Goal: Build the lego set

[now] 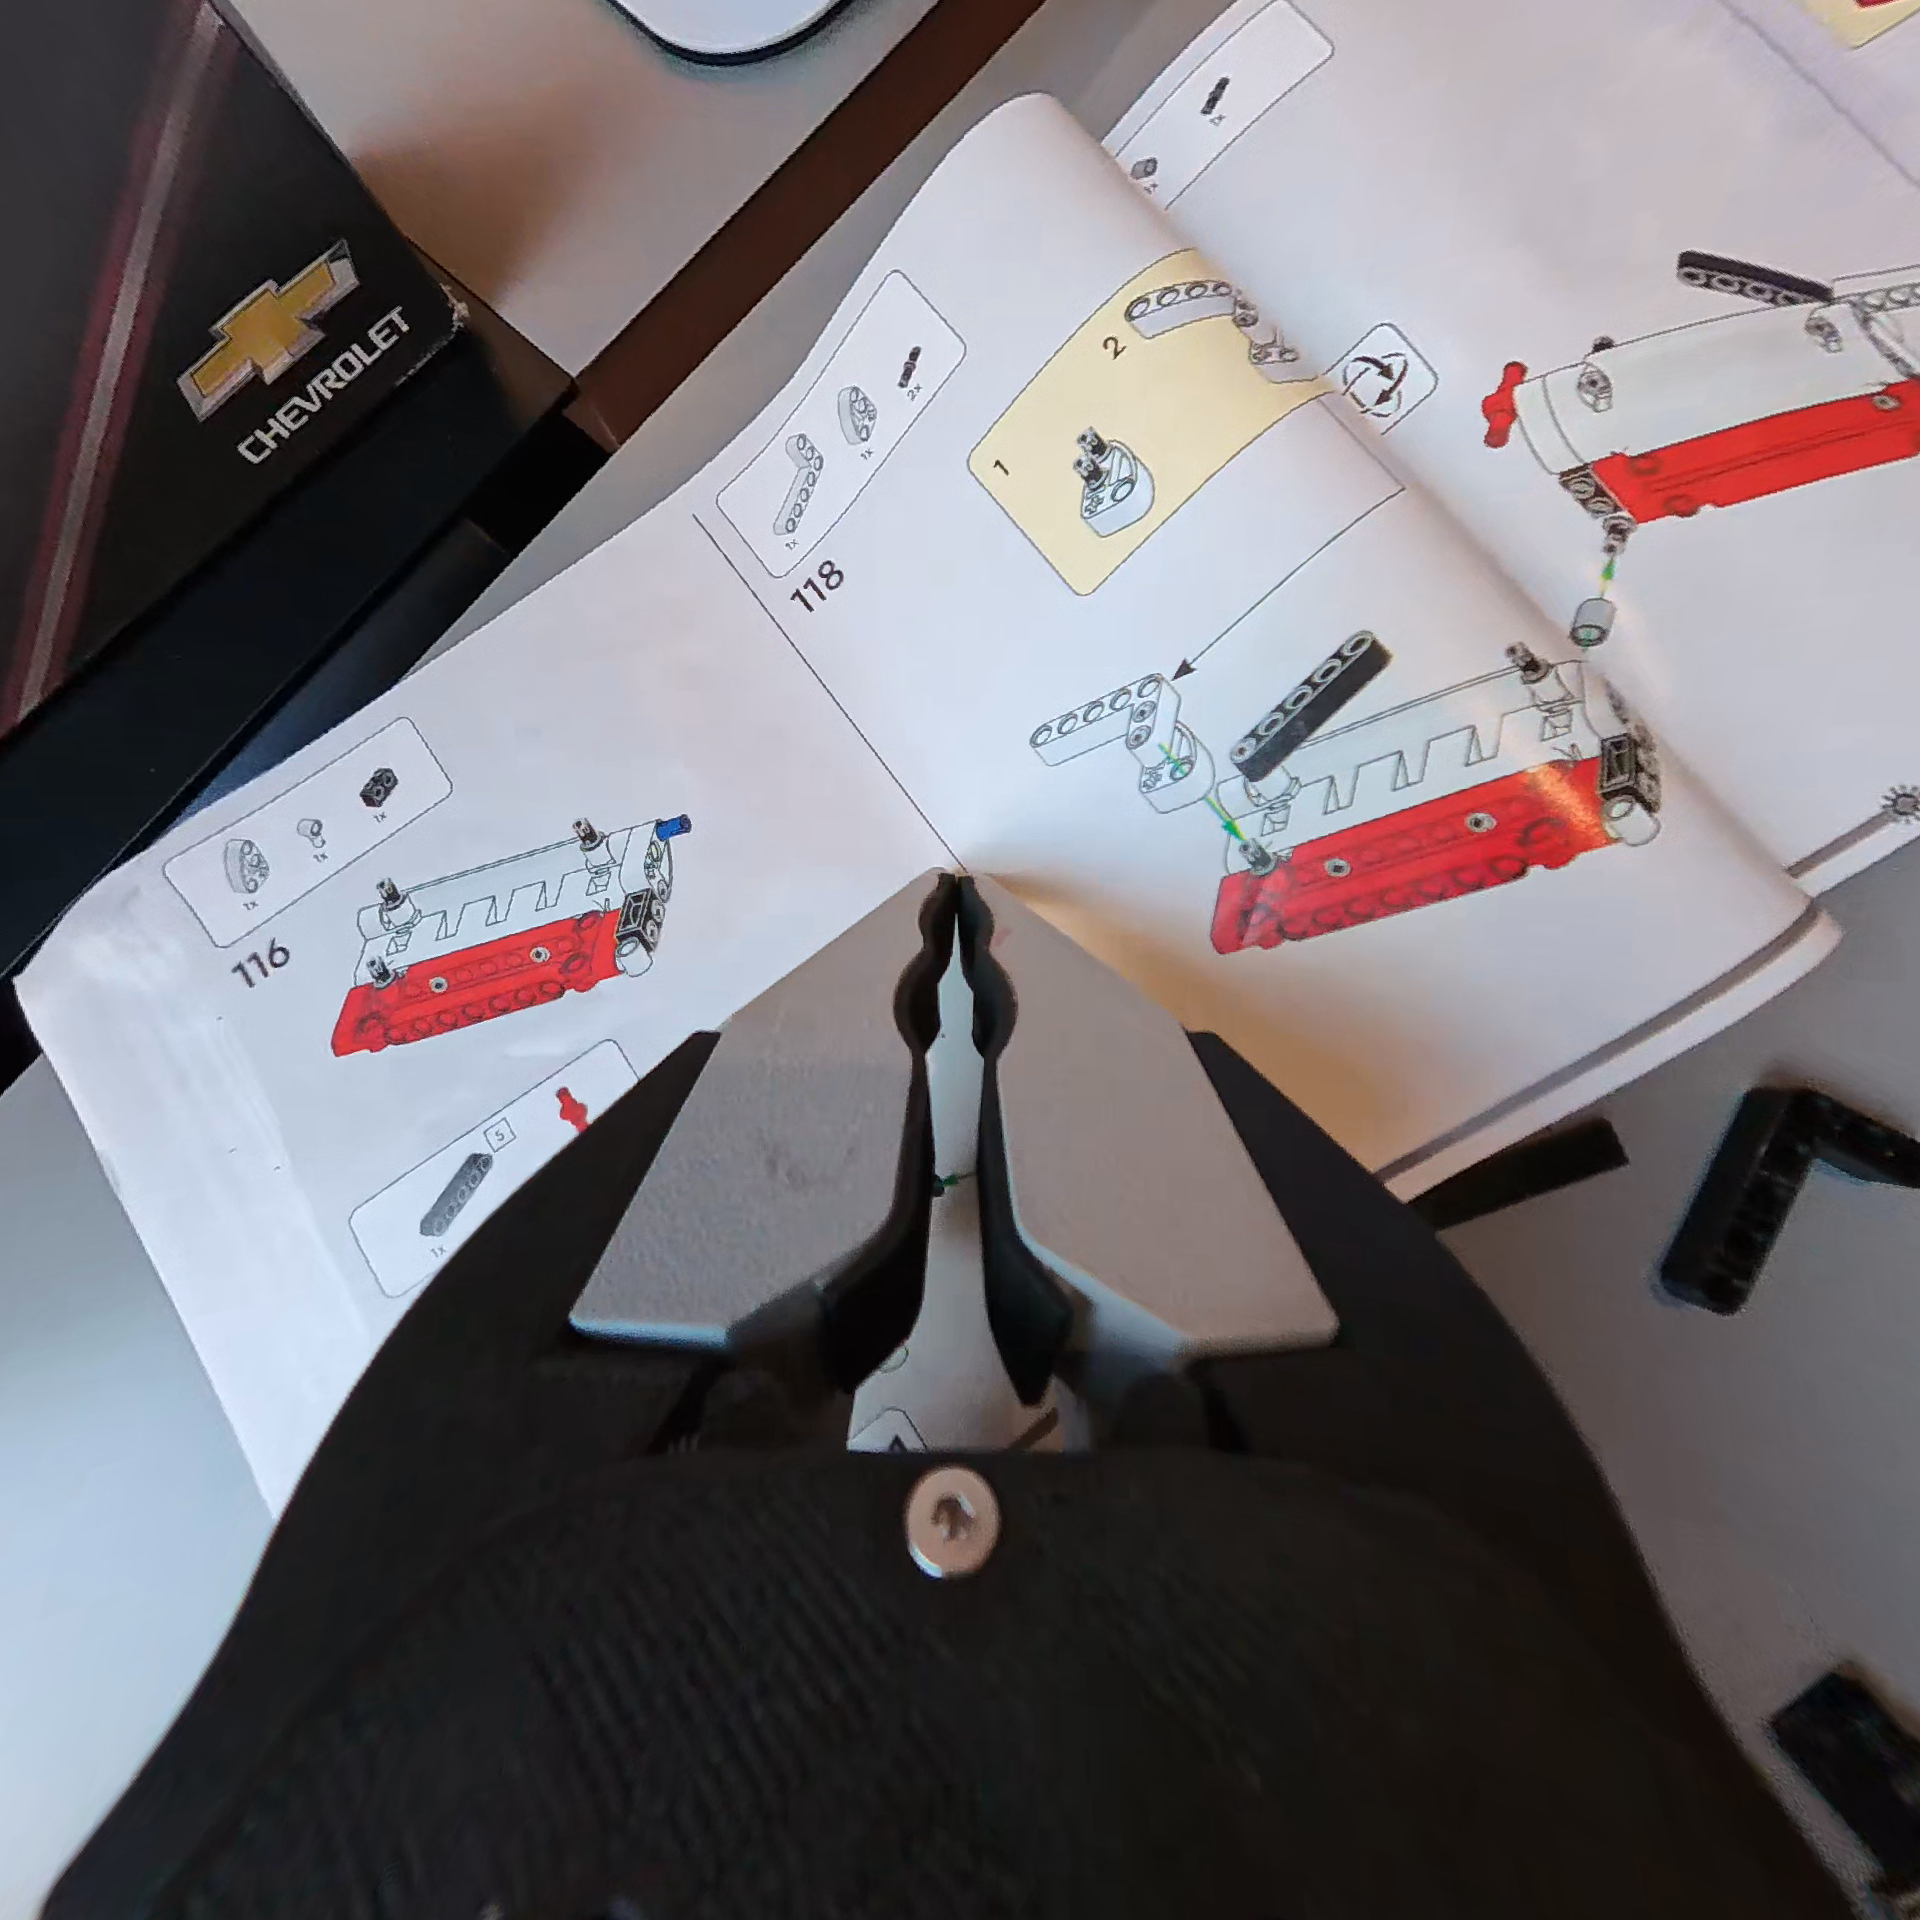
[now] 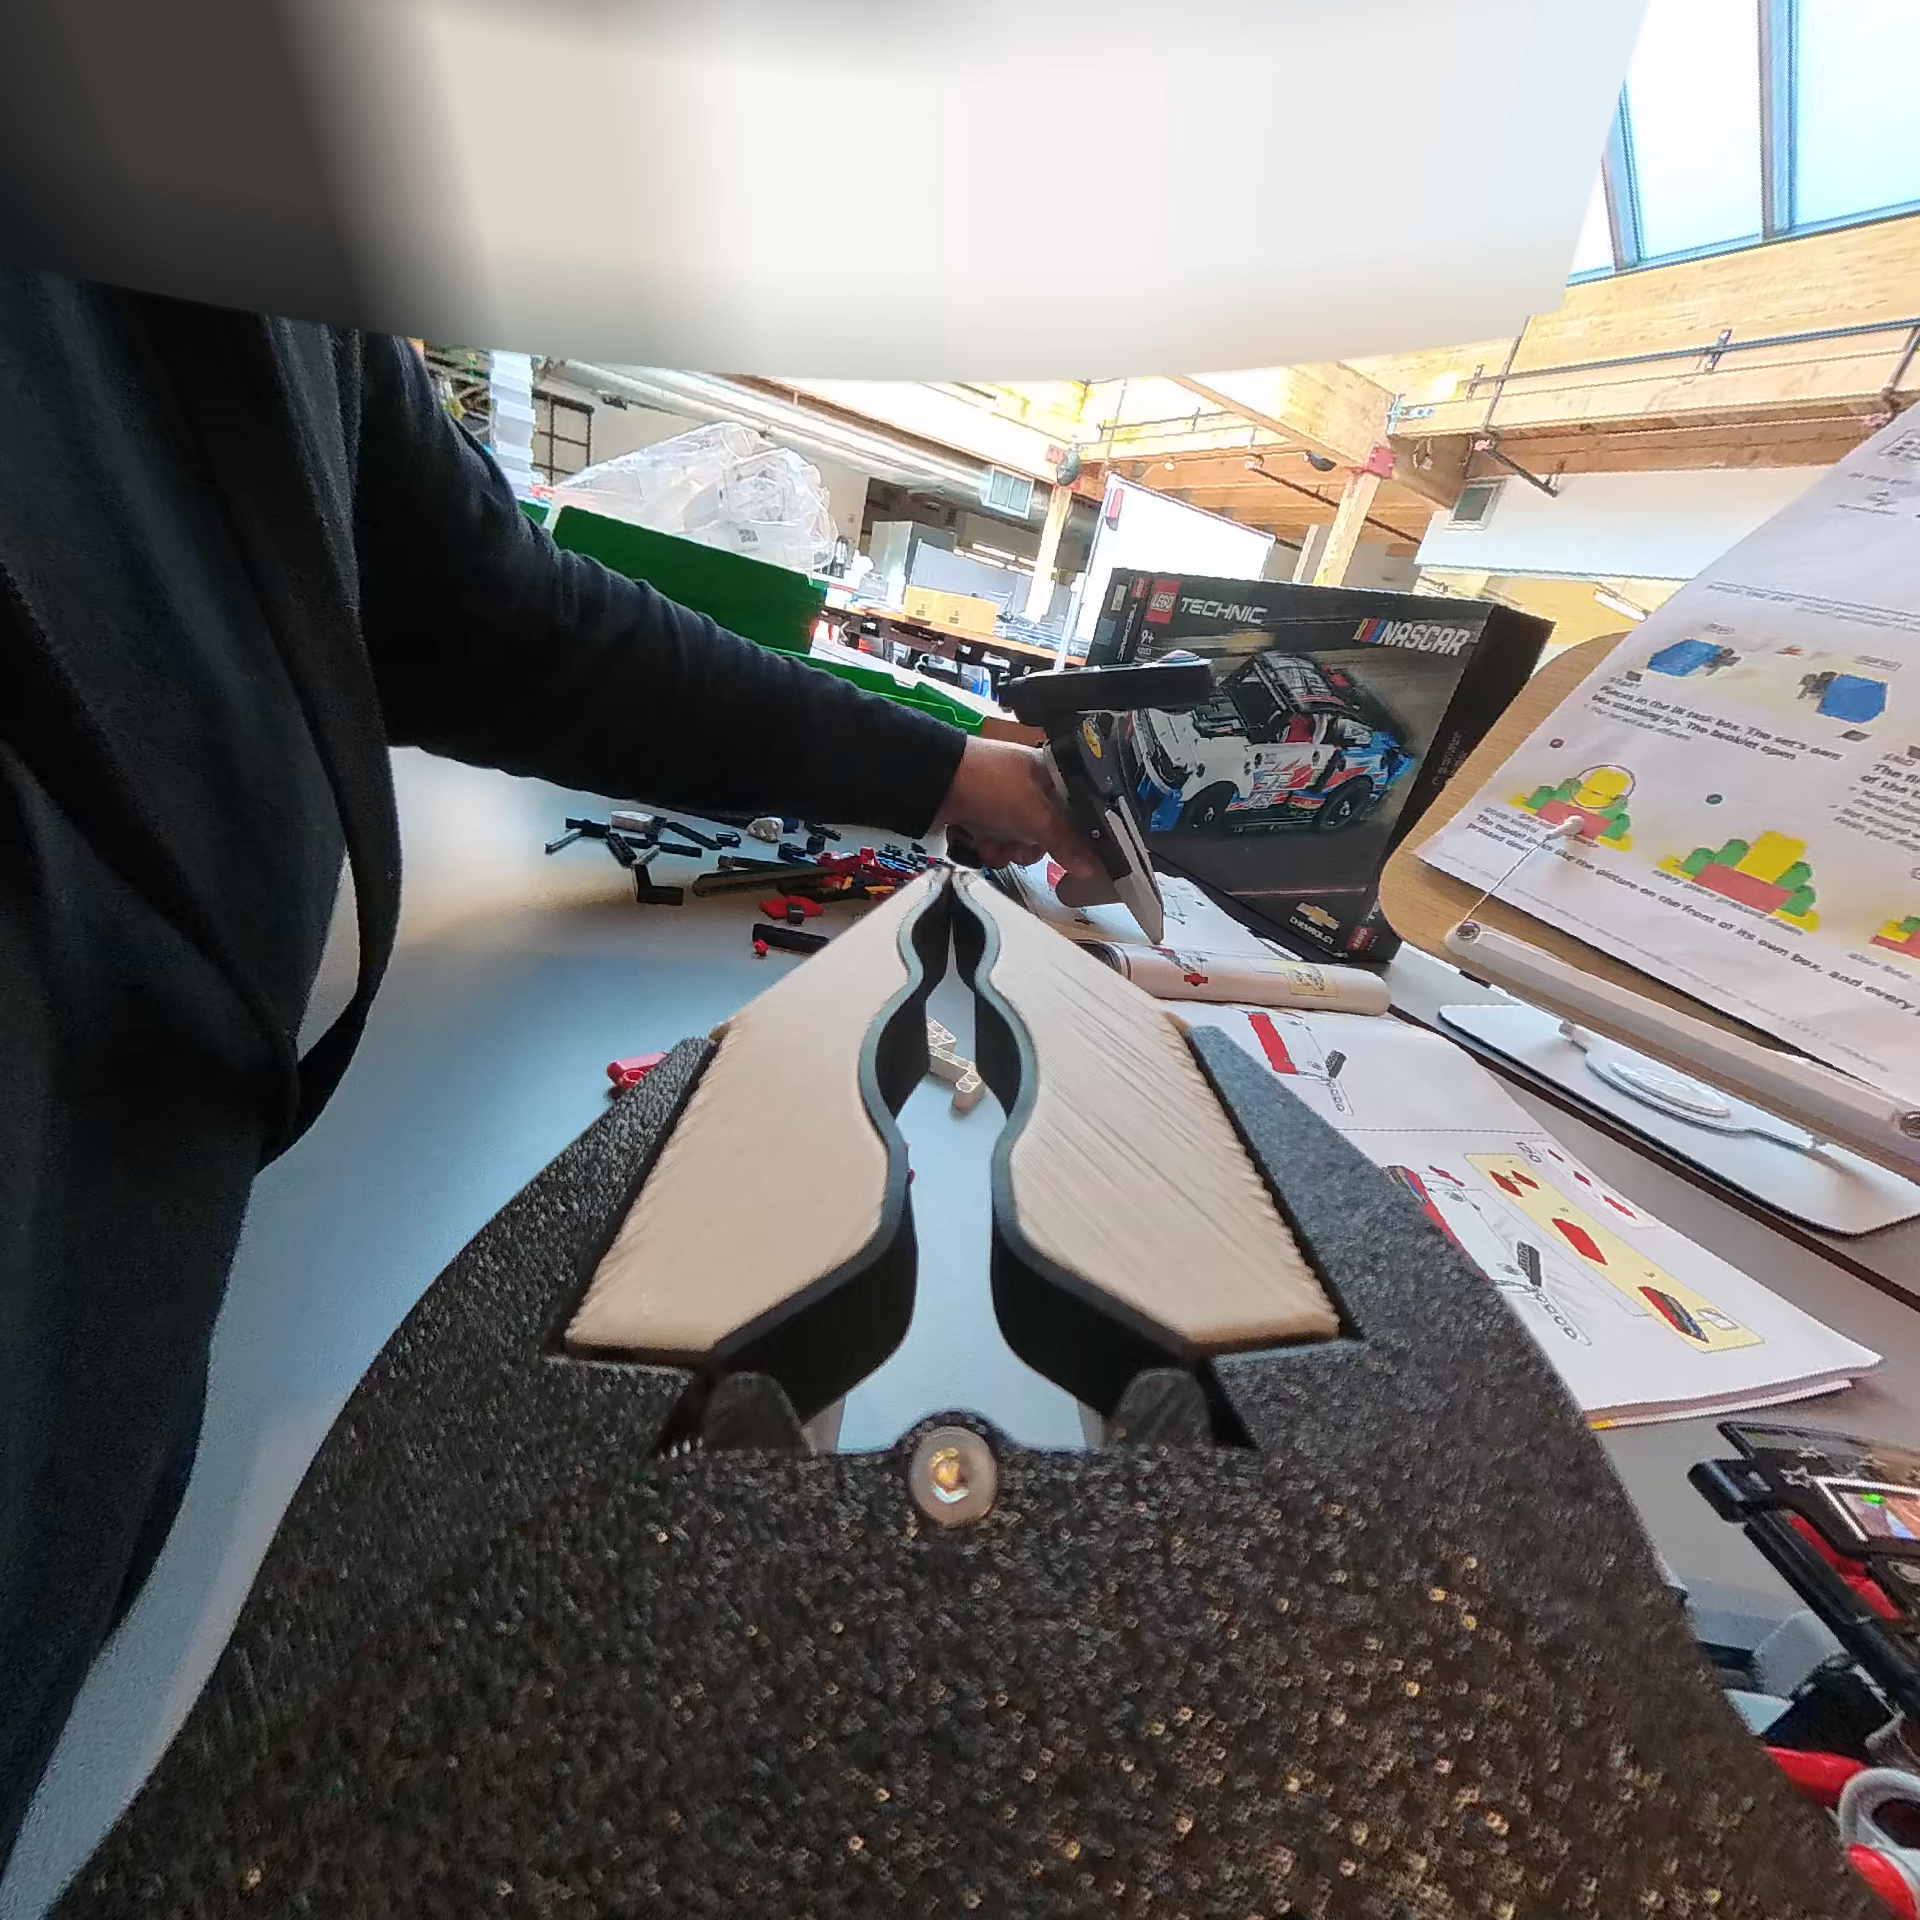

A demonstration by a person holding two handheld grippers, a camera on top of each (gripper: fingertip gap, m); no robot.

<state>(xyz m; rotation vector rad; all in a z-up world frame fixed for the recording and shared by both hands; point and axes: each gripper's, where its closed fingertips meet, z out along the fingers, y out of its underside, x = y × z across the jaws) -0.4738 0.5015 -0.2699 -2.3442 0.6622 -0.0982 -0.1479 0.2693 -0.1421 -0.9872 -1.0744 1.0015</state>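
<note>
Bricks (image 2: 774, 868) lie loose in a far scatter on the grey table (image 2: 468, 1091) — we see no built model, so we judge most of the build is left, though the instruction booklet (image 1: 935, 623) lies open well into its steps. Our left gripper (image 1: 954, 883) points down at the booklet's fold, tips pressed together on nothing; whether it touches the paper we cannot tell. Our right gripper (image 2: 951, 878) is held level above the table, fingers likewise closed and empty. A black angled beam (image 1: 1766, 1195) lies right of the booklet, the set's box (image 2: 1309, 748) beyond.
</note>
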